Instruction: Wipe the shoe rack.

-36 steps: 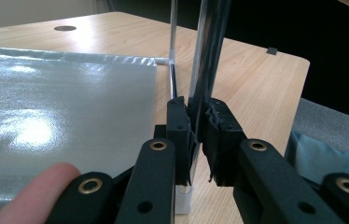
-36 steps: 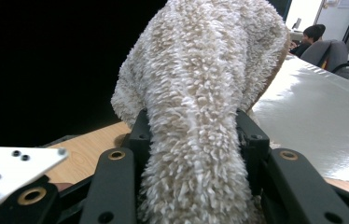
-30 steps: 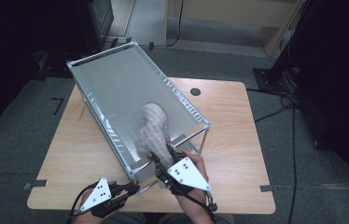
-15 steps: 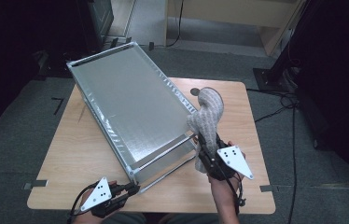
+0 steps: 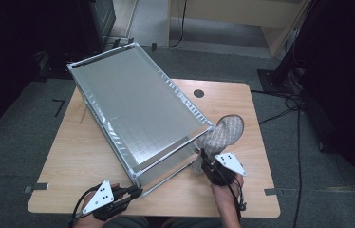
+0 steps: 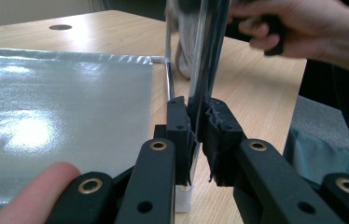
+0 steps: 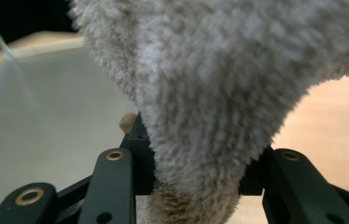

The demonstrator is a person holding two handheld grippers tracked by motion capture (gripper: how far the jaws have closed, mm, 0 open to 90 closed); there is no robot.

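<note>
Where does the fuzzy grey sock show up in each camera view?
High view: the fuzzy grey sock lies right of centre, beside the silver tray.
Left gripper view: top centre, a blurred grey patch behind the tray's upright rod.
Right gripper view: upper middle, clamped in the right gripper.
Shared landmark: the silver tray.

A wooden tabletop (image 5: 95, 156) carries a silver, foil-lined tray (image 5: 137, 109), tilted on its frame; a fuzzy grey cloth (image 5: 220, 137) seems to rest just right of it.
</note>
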